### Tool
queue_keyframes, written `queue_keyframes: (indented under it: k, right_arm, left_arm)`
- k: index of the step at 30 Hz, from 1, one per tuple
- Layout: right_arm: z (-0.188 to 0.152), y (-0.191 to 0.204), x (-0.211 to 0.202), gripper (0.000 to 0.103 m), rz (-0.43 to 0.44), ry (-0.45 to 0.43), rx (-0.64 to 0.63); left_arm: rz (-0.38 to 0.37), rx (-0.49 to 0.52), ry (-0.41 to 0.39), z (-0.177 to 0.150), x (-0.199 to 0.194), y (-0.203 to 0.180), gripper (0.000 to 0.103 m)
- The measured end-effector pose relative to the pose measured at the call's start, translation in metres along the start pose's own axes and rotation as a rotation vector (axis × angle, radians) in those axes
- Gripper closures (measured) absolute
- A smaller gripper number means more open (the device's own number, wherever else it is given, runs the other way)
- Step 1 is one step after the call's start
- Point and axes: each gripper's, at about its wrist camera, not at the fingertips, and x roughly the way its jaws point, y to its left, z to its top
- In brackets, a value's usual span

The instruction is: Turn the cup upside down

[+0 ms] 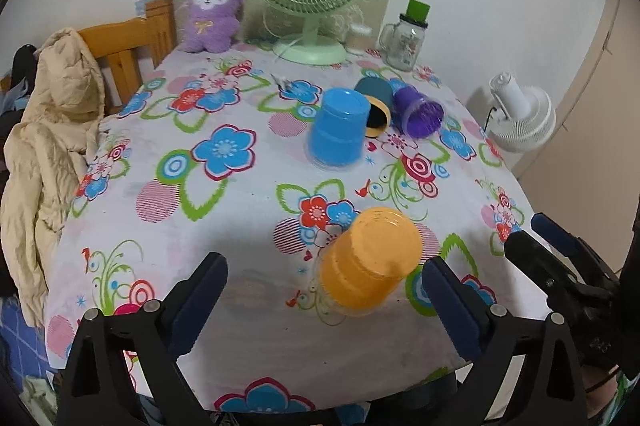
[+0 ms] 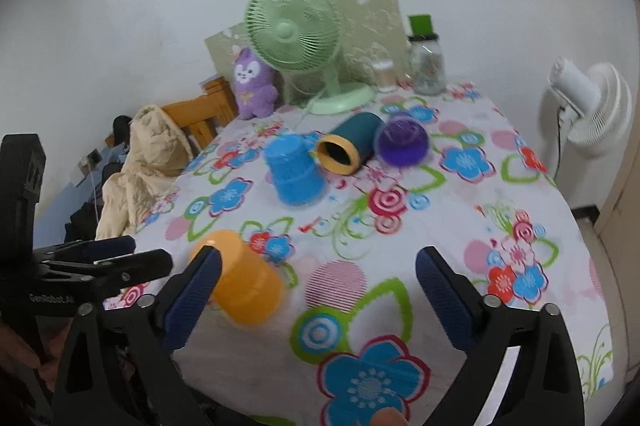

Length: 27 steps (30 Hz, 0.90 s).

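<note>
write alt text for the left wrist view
An orange cup stands upside down on a floral tablecloth between the open left gripper fingers. Behind it, a blue cup is also inverted; teal and purple cups lie sideways.

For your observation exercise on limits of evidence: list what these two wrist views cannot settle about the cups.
1. Orange cup: motion-blurred in both views; whether its rim sits flat on the cloth is unclear.
2. Blue cup: its lower rim is smeared in the left view.
3. Teal cup: its inside is dark in the right view, contents unreadable.
4. Purple cup: blurred; contents unreadable.
</note>
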Motion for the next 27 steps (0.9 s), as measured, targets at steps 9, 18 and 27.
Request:
queue_keyframes:
  k: [9, 18, 27]
  right_arm:
    - [0.013, 0.038, -0.016, 0.0, -0.049, -0.081, -0.086]
    - [0.032, 0.056, -0.039, 0.0, -0.054, -0.165, -0.103]
    - [0.043, 0.065, -0.054, 0.0, -0.061, -0.233, -0.119]
  left_arm:
    - [0.026, -0.033, -0.17, -0.003, -0.028, 0.016, 0.0]
    - [0.026, -0.061, -0.268, 0.002, -0.048, 0.027, 0.0]
    - [0.031, -0.048, -0.371, 0.005, -0.067, 0.027, 0.0]
